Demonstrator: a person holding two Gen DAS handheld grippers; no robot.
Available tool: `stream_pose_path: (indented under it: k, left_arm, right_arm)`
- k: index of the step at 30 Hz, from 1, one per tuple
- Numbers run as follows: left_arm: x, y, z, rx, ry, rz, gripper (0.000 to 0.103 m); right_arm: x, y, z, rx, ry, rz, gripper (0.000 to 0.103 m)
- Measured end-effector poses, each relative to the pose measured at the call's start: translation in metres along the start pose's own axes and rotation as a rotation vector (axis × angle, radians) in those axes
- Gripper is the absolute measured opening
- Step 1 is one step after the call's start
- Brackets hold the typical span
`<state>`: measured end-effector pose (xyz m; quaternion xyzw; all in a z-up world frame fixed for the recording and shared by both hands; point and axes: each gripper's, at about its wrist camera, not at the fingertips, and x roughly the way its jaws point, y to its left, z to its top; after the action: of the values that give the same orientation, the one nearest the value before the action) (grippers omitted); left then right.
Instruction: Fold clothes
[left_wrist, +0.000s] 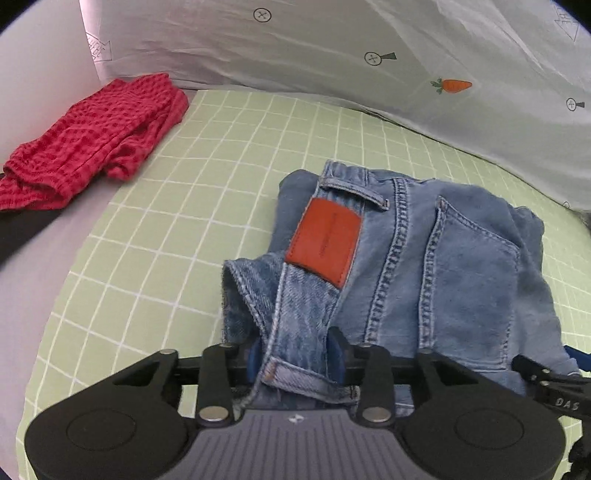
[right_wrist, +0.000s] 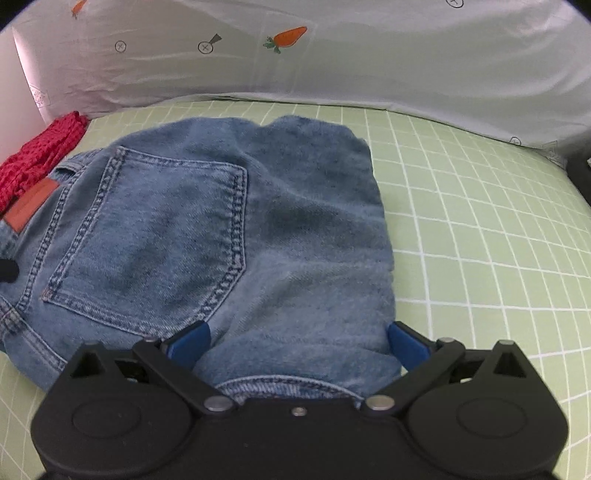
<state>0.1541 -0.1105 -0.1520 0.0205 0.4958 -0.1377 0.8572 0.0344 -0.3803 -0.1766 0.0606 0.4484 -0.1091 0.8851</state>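
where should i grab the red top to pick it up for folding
Judging from the left wrist view, take the red top at its near bunched hem, coming from the jeans side over the green checked sheet; that edge is raised in thick folds.

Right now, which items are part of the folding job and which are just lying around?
In the job:
- jeans, folded bundle on the green checked sheet
- left gripper, closed on the jeans' waistband edge
- right gripper, jaws wide, straddling the bundle's near edge

Lying about:
- red garment, off to the left
- carrot-print pillow behind
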Motion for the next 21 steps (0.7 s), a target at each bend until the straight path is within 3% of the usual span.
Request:
stream_pose_path:
  k: [4, 6, 9, 15, 21]
  left_arm:
    - [0.007, 0.004, 0.002, -0.009, 0.012, -0.003, 0.051]
    - [0.010, 0.008, -0.003, -0.010, 0.010, 0.017, 0.070]
    - [0.016, 0.016, -0.006, -0.031, 0.011, 0.034, 0.087]
    - [0.033, 0.031, -0.004, -0.044, 0.047, -0.007, 0.101]
    - [0.047, 0.037, 0.006, -0.022, 0.081, -0.068, 0.102]
  right_arm:
    - [-0.002, 0.004, -0.002, 0.007, 0.013, -0.008, 0.103]
    - [-0.001, 0.006, -0.001, 0.002, 0.018, -0.017, 0.103]
    - [-0.001, 0.007, 0.000, -0.003, 0.022, -0.027, 0.103]
    - [-0.002, 0.004, 0.004, 0.000, 0.017, -0.036, 0.103]
    - [0.011, -0.014, 0.017, 0.066, 0.024, -0.047, 0.103]
